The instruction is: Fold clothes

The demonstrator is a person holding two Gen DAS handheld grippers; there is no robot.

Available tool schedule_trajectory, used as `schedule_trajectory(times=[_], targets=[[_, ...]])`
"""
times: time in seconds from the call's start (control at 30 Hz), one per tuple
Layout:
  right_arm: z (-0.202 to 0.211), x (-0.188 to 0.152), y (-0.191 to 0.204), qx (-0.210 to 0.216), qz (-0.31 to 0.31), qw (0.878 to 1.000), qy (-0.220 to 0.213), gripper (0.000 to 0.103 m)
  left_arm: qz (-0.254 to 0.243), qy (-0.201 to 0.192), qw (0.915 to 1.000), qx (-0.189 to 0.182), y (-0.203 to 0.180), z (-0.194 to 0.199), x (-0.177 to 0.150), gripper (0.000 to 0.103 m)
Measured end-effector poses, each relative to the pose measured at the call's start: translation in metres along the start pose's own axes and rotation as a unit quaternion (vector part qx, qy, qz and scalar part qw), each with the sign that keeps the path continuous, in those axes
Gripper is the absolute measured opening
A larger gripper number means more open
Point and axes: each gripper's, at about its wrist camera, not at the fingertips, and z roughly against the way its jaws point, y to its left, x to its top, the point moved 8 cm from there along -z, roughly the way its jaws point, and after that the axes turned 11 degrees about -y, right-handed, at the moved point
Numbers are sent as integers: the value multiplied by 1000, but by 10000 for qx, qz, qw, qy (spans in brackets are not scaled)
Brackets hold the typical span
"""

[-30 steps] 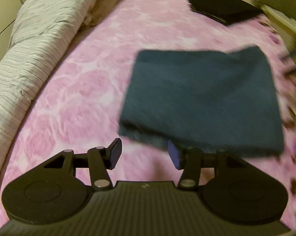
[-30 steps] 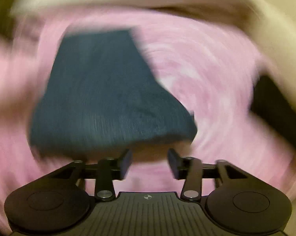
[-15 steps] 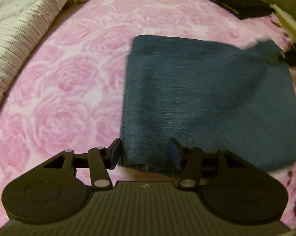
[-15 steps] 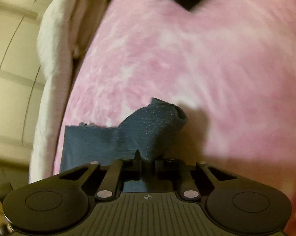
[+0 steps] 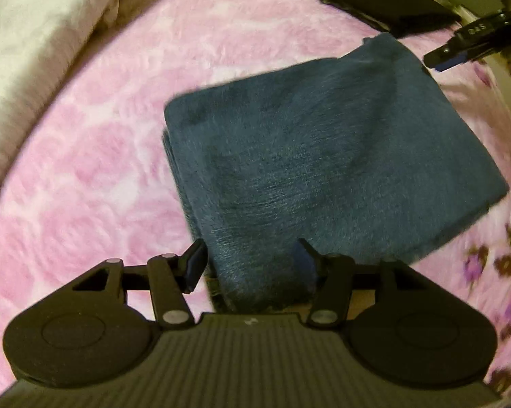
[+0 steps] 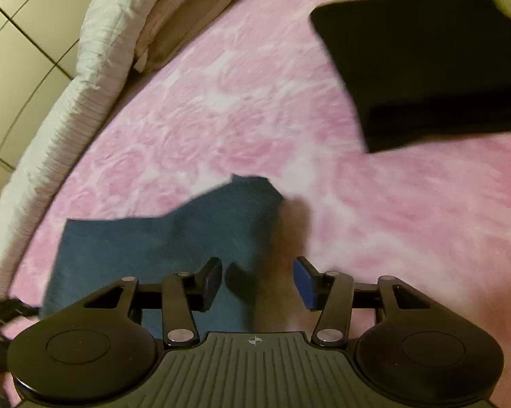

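Straddling the near corner of the folded teal cloth (image 5: 316,156), the left claw (image 5: 252,265) has its jaws apart and opening; the corner sits betw. the blue pads, and the pads don't look pressed on it, tho the right pad is close against the fabric. Cloth lies on the bed's pink rose-print blanket (image 5: 95,176), folded edge to the left, far corner slightly raised. In the right wrist view the right claw (image 6: 257,282) is also apart and opening, w/ the cloth's edge under and betw. its fingers, not pinched; its right pad is blue. Same claw shows at the upper right of the left wrist view, just beside the cloth's far corner, w/ pale lettering on its arm that reads approx. "CAS", too blurred to be sure, and a green light above. Further back, a folded black garment (image 6: 425,68) lies well apart from the teal cloth. White bedding (image 5: 41,34) is bunched along the blanket's left edge.
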Motion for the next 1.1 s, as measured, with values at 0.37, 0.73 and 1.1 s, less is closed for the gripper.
schedule_trajectory(times=[0.37, 0.73, 1.1], targets=[[67, -107, 88, 691, 1473, 9851, -558, 51, -1615, -925, 9825, -24, -50, 28, -18, 45], [75, -144, 81, 412, 1688, 9825, -667, 50, -1565, -923, 9829, -288, -46, -3, -41, 52], [55, -154, 96, 462, 1581, 9862, -165, 48, -1095, -1086, 9865, -557, -38, 14, -37, 49]])
